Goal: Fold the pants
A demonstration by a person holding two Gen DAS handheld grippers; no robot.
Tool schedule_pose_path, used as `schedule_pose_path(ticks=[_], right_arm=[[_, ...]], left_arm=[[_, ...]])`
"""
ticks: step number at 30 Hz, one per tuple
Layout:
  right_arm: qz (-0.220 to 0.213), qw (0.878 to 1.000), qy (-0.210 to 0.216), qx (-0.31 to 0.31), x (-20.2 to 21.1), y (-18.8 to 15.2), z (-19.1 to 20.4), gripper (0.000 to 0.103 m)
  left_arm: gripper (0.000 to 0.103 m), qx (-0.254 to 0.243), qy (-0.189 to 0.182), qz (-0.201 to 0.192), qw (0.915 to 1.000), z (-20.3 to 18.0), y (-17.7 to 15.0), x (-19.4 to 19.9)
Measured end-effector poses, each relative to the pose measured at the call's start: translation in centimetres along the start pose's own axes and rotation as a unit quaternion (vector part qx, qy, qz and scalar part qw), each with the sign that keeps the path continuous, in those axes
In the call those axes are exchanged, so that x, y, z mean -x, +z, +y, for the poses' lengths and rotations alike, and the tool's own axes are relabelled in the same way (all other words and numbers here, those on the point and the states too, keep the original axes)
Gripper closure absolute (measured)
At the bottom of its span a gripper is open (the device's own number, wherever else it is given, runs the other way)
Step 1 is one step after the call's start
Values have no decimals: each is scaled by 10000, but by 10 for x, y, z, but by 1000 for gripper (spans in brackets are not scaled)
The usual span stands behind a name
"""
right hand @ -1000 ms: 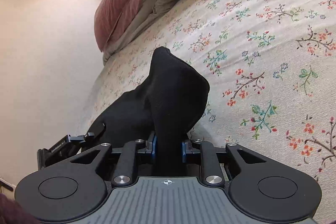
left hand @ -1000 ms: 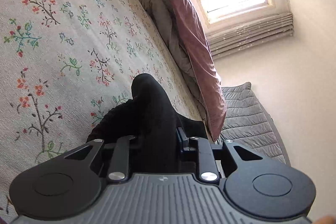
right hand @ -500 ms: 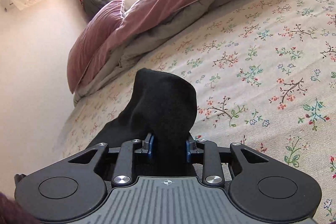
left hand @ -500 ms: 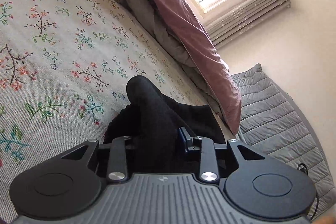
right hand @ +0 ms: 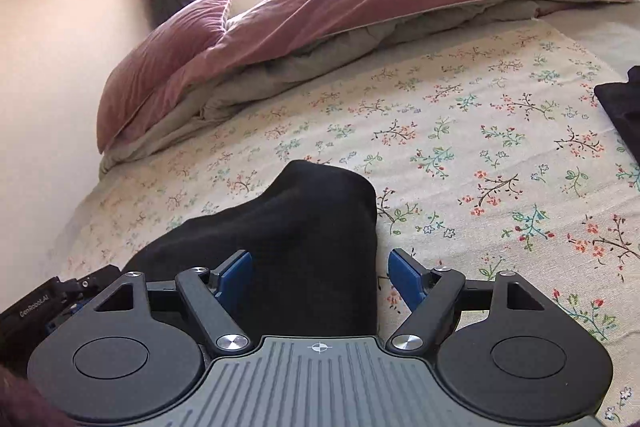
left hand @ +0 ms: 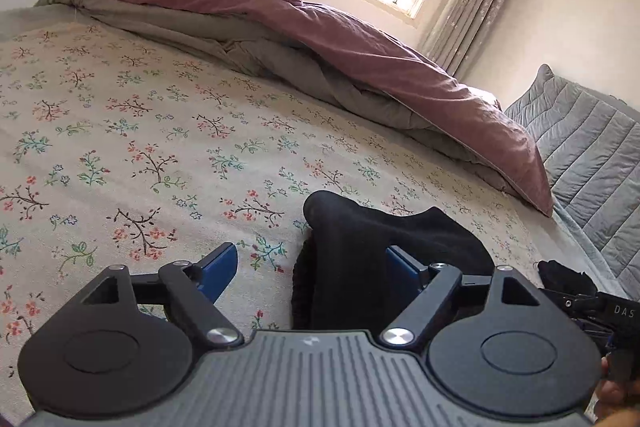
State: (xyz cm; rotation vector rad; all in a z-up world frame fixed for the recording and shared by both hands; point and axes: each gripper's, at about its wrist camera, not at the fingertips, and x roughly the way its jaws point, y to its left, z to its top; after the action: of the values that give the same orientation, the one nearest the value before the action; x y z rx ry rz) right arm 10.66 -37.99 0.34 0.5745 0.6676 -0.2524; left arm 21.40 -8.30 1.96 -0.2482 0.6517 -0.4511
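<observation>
I am spreading both the left tool [left hand: 310, 265] and right tool [right hand: 320, 267] open, releasing the black knit pants [right hand: 308, 227] onto the floral bedspread [right hand: 480, 147] at six o'clock so the fold settles.

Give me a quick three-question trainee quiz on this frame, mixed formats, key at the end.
1. True or false: the left gripper is clamped shut on the black pants.
2. Multiple choice: the black pants lie on A) a plain grey blanket, B) a floral bedsheet, C) a wooden floor.
3. Fill in: in the right wrist view, the fabric between the blue pads of the right gripper is ____ in colour.

Key: 1 false, its jaws are spread and the left pad stands clear of the cloth; 2 B; 3 black.
</observation>
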Motion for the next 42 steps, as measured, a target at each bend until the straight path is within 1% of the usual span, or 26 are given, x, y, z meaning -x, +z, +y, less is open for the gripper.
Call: schedule_pose_path(ticks=[2,4,7,9,11,12,16,18,20,22,24,26,29,31,32,35,37,42], right_arm=[[-70,9995,-68,314,13,-8,9,20],[-136,9986,-112,502,25,-17,16,18],[-176,9982,-151,557,41,-30,20,16],[-170,9977,-219,622,52,-36,23,14],[-149,9969,-290,718,67,-43,26,11],[-158,9962,-348,777,74,-47,28,9],[-301,9898,-734,1187,103,-63,40,5],[-328,9863,-909,1336,114,-71,45,3],[-306,9823,-1109,1475,124,-80,49,1],[-272,9800,-1272,1506,129,-88,51,1],[-216,9802,-1357,1429,131,-97,49,0],[-197,9806,-1430,1329,130,-105,47,0],[-83,9787,-1583,1302,122,-112,43,0],[-19,9782,-1670,1231,118,-111,43,0],[-21,9787,-1674,1186,117,-111,43,0],[-105,9804,-1630,1099,117,-109,43,0],[-141,9799,-1675,1073,116,-110,43,0],[-111,9773,-1722,1228,108,-115,50,0]], left_arm=[[15,-260,216,127,9993,-2,-7,7],[12,-359,288,212,9987,-3,-15,16],[9,-351,462,329,9978,-3,-25,33],[8,-456,602,363,9965,-7,-30,47],[2,-532,778,347,9949,-12,-35,66],[0,-584,843,358,9941,-15,-39,76],[0,-897,1182,435,9880,-35,-52,109],[0,-988,1270,485,9858,-45,-58,117],[0,-1107,1320,602,9832,-55,-65,118],[0,-1189,1350,833,9801,-63,-71,114],[0,-1144,1287,1094,9790,-67,-78,106],[0,-1046,1206,1182,9801,-70,-88,100],[0,-986,1298,1320,9778,-76,-98,92],[0,-1068,1225,1295,9782,-83,-101,90],[0,-1176,1229,1221,9778,-89,-102,91],[0,-1438,1318,944,9763,-100,-102,94],[0,-1495,1377,837,9755,-102,-101,95],[0,-1402,1331,939,9766,-96,-102,92]])
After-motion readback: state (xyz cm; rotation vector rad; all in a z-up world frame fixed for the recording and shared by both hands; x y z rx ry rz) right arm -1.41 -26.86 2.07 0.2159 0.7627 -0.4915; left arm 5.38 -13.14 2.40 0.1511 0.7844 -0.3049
